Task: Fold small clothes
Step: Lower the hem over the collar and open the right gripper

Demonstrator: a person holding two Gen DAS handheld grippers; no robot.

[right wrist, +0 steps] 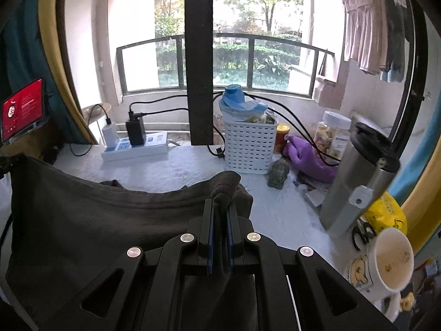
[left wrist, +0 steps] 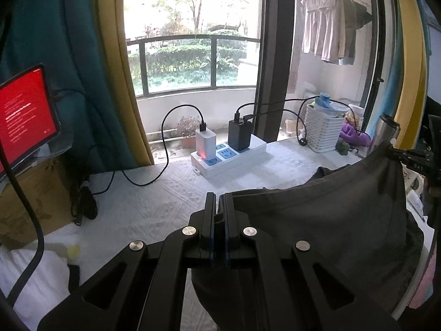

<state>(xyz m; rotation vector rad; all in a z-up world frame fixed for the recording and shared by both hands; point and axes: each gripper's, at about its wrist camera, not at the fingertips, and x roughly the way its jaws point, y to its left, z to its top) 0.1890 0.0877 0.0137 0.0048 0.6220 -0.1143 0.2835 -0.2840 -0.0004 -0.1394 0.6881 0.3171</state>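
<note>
A dark grey garment (left wrist: 325,220) hangs stretched between my two grippers above the white-covered table (left wrist: 154,193). In the left wrist view my left gripper (left wrist: 219,197) is shut on one corner of the cloth, a fold showing between its pads. The right gripper (left wrist: 397,153) appears at that view's right edge, pinching the other corner. In the right wrist view my right gripper (right wrist: 220,202) is shut on a bunched corner of the garment (right wrist: 91,215), which spreads leftward and droops in the middle. The garment's lower part is hidden behind the gripper bodies.
A white power strip (left wrist: 228,155) with chargers and cables sits at the table's back. A white basket (right wrist: 249,147), purple cloth (right wrist: 308,155), steel flask (right wrist: 358,179) and mug (right wrist: 391,262) crowd the right side. A red-screen tablet (left wrist: 24,115) stands left on a cardboard box (left wrist: 33,193).
</note>
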